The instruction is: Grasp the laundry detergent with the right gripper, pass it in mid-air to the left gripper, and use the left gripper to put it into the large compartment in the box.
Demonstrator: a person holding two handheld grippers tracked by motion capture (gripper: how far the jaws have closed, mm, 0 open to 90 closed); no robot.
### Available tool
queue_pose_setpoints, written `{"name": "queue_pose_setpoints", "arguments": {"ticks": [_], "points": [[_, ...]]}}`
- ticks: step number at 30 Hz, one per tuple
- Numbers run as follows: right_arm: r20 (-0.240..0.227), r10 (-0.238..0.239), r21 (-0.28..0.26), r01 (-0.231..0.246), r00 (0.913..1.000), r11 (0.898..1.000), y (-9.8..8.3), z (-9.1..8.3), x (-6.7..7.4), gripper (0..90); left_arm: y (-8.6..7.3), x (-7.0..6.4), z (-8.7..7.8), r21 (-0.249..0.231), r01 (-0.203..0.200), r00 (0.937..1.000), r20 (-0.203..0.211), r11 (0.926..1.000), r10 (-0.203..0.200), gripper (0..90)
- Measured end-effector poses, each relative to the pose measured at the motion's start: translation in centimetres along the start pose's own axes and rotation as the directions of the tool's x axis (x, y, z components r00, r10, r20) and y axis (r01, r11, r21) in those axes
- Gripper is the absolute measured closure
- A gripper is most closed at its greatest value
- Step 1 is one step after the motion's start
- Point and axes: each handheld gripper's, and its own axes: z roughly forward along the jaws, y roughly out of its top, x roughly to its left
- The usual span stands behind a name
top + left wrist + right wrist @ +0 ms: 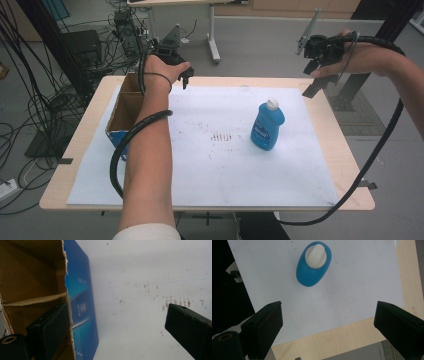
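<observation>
Closest to the camera is my left forearm (pixel 147 165), reaching up from the bottom edge with a black cable (pixel 131 135) looped around it. It runs over a white sheet (pixel 210 165) that covers most of a pale wooden table (pixel 345 165); the sheet carries a patch of small reddish marks (pixel 220 136) near its middle. At the table's left side sits an open cardboard box (pixel 122 112) with a blue outer face, and a thin cardboard divider crosses its inside. My left gripper (pixel 186 75) hangs above the far edge of the sheet, just right of the box; in the left gripper view its jaws stand wide apart with nothing between them, one over the box (pixel 80 307), the other over the stained sheet (pixel 140 290). Right of centre a blue bottle (pixel 267 125) with a white cap stands upright on the sheet, well apart from both grippers. My right gripper (pixel 314 75) is raised over the table's far right corner, jaws also spread wide and empty, looking down on the bottle (pixel 313 263) from above. Behind the table lies grey floor (pixel 260 45), with tangled cables (pixel 45 100) at the left and a second table's leg (pixel 214 40) farther back.
</observation>
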Motion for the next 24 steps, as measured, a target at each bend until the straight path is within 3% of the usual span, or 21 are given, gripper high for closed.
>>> {"name": "queue_pose_setpoints", "arguments": {"ticks": [24], "points": [[0.006,0.011,0.035,-0.012,0.9999,0.999,-0.74,0.43,0.22,7.9,-0.15,-0.34,-0.57,-0.013,-0.005,0.9999,0.011,0.9999,0.006,6.4]]}}
